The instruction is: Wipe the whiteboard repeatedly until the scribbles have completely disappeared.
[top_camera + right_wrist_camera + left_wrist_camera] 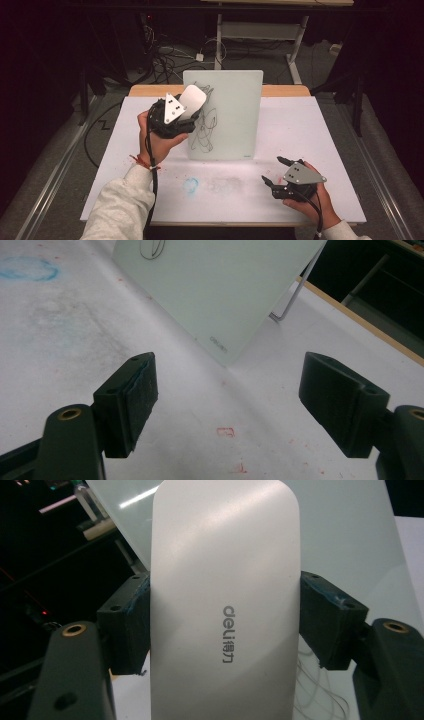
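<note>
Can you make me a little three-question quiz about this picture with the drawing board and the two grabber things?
1. True or false: the left gripper is shut on the white eraser.
2. What marks does the glass board carry? A) black scribbles B) red numbers C) none at all
3. Fill in: the right gripper hangs over the white table with its jaws ____.

Key
1. True: both jaws press the eraser's sides, and it is held up against the board.
2. A: black scribbles cover the board's left part.
3. Open: the jaws stand wide apart with nothing between them.
</note>
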Action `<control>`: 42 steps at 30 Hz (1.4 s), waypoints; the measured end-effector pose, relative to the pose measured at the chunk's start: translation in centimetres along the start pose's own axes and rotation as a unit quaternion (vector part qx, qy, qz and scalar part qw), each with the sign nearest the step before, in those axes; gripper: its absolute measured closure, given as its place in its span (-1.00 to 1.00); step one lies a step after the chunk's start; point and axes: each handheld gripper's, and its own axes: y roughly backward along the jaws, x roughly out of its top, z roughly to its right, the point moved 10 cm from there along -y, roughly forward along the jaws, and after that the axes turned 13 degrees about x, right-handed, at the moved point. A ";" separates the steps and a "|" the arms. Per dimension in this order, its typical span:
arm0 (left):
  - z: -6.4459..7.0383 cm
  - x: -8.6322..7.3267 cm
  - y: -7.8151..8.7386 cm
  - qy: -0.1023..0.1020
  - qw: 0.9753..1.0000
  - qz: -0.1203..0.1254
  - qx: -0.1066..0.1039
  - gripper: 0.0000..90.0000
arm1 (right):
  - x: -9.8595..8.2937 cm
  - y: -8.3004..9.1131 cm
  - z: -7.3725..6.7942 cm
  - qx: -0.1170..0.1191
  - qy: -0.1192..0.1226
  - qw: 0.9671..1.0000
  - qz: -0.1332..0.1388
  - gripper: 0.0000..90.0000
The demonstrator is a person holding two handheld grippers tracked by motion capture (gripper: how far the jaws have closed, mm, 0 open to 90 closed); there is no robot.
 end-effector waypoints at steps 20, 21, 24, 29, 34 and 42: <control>1.4 0.2 -1.8 -0.068 0.996 0.014 0.055 -0.36 | -0.1 -0.1 -0.2 0.010 -0.002 1.000 -0.001 -0.47; 1.4 0.2 -1.8 -0.068 0.996 0.014 0.055 -0.36 | -0.1 -0.1 -0.2 0.010 -0.002 1.000 -0.001 -0.47; 2.5 -0.9 -1.8 -0.073 0.996 0.011 0.050 -0.36 | -0.1 -0.2 -0.3 0.012 -0.002 1.000 -0.003 -0.47; 3.5 -1.9 -1.8 -0.087 0.995 0.006 0.057 -0.36 | -0.1 -0.3 -0.4 0.013 -0.001 1.000 -0.004 -0.47; 2.4 -0.5 -1.9 -0.085 0.994 0.009 0.069 -0.36 | 0.1 0.0 -0.2 0.005 -0.001 1.000 0.004 -0.45; 0.1 2.2 -2.1 -0.082 0.993 0.020 0.088 -0.36 | -0.1 -0.1 -0.1 0.008 -0.003 1.000 0.001 -0.45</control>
